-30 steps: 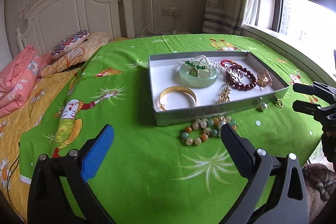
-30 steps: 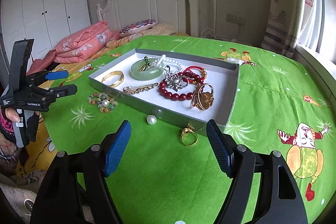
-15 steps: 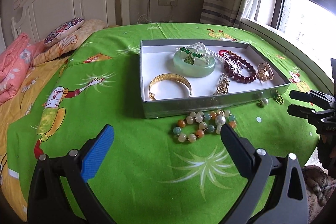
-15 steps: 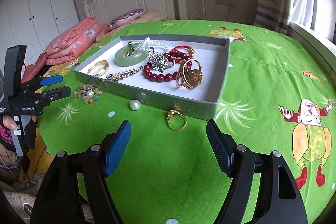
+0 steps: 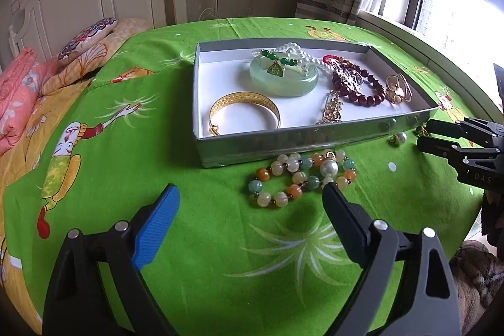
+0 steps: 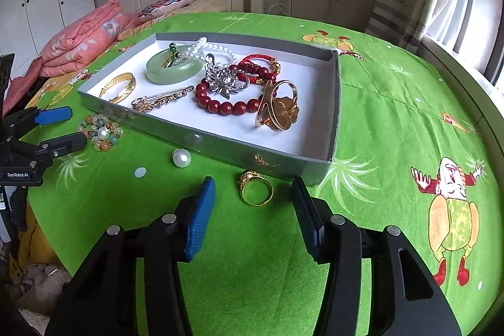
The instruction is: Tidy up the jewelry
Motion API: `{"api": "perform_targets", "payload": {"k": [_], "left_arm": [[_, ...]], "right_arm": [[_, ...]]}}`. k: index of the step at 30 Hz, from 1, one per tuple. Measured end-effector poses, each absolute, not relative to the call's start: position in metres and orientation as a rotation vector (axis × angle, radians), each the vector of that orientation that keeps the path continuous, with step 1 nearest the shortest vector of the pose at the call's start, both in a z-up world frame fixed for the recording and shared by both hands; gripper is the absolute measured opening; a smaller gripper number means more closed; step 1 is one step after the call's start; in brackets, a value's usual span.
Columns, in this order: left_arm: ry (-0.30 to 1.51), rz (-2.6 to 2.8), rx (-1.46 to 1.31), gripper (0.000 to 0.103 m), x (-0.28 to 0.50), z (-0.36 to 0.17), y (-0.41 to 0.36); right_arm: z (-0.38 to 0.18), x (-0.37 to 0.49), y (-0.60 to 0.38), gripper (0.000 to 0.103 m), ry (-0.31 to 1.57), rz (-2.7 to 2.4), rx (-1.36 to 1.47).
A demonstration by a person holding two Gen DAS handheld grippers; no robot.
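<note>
Lying on the green bedspread [image 6: 393, 122] just outside the near wall of the grey tray [image 6: 335, 103], the gold ring [image 6: 255, 188] sits slightly ahead of the right gripper [image 6: 253, 199], between the lines of its two fingers [image 6: 201, 207], which are spread wide and touch nothing. A loose pearl [image 6: 181, 158] rests to the ring's left, near the same tray wall. The left gripper [image 5: 250, 213] is likewise released, fingers [image 5: 157, 225] far apart, with the multicoloured bead bracelet [image 5: 302, 178] lying ahead of it; the right fingertip overlaps the bracelet's near edge in the left wrist view, and contact cannot be judged. That bracelet lies close against the tray's front wall. Inside the tray: gold bangle [image 5: 245, 112], jade disc [image 5: 283, 77], dark red bead bracelet [image 6: 226, 103], silver brooch [image 6: 222, 81], large gold ring [image 6: 278, 111], a gold pin [image 6: 160, 99], white pearl strand [image 6: 208, 48], partly under other pieces. From the left wrist view the small ring is mostly hidden behind the right gripper's tips [image 5: 441, 136]. Both gripper bodies are cut off by the lower frame edges.
</note>
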State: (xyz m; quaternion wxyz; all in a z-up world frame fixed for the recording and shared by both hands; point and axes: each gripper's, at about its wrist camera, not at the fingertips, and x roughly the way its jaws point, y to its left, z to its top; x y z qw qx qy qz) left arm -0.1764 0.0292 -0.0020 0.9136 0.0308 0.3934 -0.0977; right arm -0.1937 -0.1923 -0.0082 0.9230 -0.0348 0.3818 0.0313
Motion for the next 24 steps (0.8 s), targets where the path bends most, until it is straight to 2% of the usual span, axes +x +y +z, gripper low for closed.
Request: {"api": "perform_targets", "payload": {"k": [2,5,8,9,17,18,19,24], "left_arm": [[0.820,-0.210,0.095,0.077,-0.173,-0.002,0.022],[0.817,-0.258,0.136,0.056,-0.176,-0.001,0.010],[0.805,-0.324,0.171,0.023,-0.182,0.001,0.000],[0.796,-0.354,0.174,0.017,-0.185,0.001,-0.004],[0.709,-0.441,0.193,0.017,-0.211,0.011,-0.023],[0.697,-0.443,0.181,0.015,-0.213,0.015,-0.021],[0.688,-0.445,0.167,0.000,-0.214,0.019,-0.019],[0.648,-0.453,0.115,0.000,-0.214,0.038,-0.010]], "right_arm": [[-0.008,-0.194,-0.191,0.036,0.779,0.067,-0.081],[-0.008,-0.194,-0.192,0.036,0.778,0.071,-0.076],[-0.008,-0.195,-0.191,0.034,0.772,0.075,-0.081],[-0.008,-0.196,-0.190,0.031,0.769,0.079,-0.085],[-0.009,-0.200,-0.193,0.022,0.757,0.082,-0.071],[-0.009,-0.201,-0.194,0.022,0.755,0.083,-0.067],[-0.009,-0.201,-0.194,0.022,0.753,0.083,-0.064],[-0.008,-0.201,-0.198,0.022,0.751,0.087,-0.047]]}}
